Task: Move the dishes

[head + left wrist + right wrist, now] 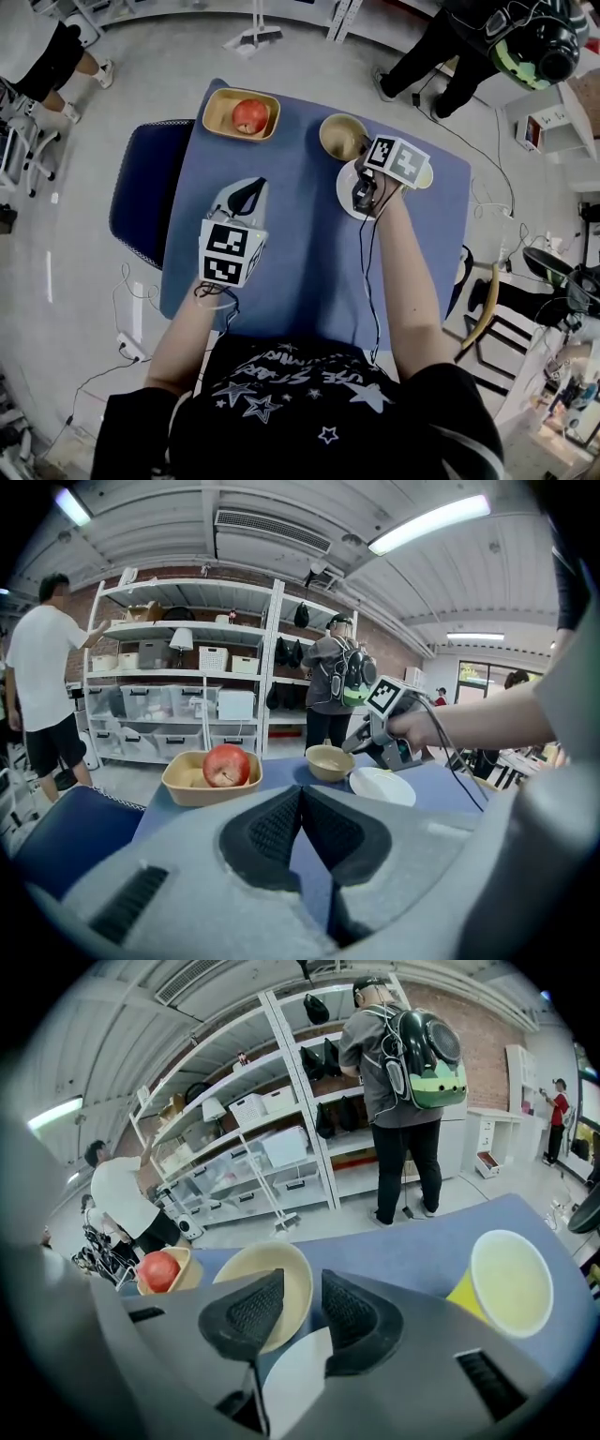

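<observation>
Shirt lettering (309,377), not legible

In the head view, the right gripper (362,195) and its marker cube (397,157) cover much of the white plate (344,190) and nearly all of the yellow cup (427,175), while a bystander (459,47) is cut off by the top edge.

The tabletop (300,253) is covered in matt blue cloth — the white plate (382,786) is seen smooth and glossy, the tan bowl (328,761) duller.
</observation>
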A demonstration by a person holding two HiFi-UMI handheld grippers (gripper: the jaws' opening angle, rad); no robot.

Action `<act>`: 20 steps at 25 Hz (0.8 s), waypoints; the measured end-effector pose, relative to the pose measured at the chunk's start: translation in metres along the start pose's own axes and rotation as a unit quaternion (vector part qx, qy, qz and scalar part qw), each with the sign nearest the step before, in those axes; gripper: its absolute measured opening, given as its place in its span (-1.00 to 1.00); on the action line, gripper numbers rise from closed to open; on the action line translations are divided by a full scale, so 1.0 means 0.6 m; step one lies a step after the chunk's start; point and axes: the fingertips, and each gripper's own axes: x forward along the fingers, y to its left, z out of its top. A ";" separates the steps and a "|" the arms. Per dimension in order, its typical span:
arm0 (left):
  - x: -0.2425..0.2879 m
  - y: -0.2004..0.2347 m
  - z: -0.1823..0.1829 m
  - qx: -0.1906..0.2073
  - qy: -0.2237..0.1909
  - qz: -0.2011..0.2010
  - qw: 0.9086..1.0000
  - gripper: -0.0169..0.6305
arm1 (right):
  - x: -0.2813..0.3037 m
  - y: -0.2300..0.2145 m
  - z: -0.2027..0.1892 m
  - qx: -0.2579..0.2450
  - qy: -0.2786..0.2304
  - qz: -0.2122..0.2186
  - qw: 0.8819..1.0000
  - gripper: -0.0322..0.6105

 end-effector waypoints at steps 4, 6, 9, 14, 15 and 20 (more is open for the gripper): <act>-0.019 0.003 0.010 0.007 -0.011 -0.012 1.000 -0.89 | -0.036 0.007 0.005 0.001 -0.022 -0.006 1.000 -0.48; -0.026 0.007 0.018 0.013 -0.017 -0.021 1.000 -0.89 | -0.057 0.015 0.012 0.000 -0.038 -0.009 0.999 -0.49; -0.031 0.012 0.033 0.024 -0.024 -0.037 0.999 -0.89 | -0.088 0.030 0.020 0.000 -0.058 -0.010 0.998 -0.54; -0.035 -0.002 0.042 0.041 -0.036 -0.080 0.995 -0.89 | -0.147 0.037 0.000 -0.002 -0.088 -0.020 0.996 -0.83; -0.035 -0.010 0.041 0.043 -0.038 -0.089 0.994 -0.89 | -0.160 0.037 -0.006 -0.002 -0.095 -0.019 0.995 -0.88; -0.024 -0.041 0.040 0.057 -0.031 -0.119 0.991 -0.89 | -0.225 0.051 -0.022 -0.005 -0.138 0.003 0.990 -0.89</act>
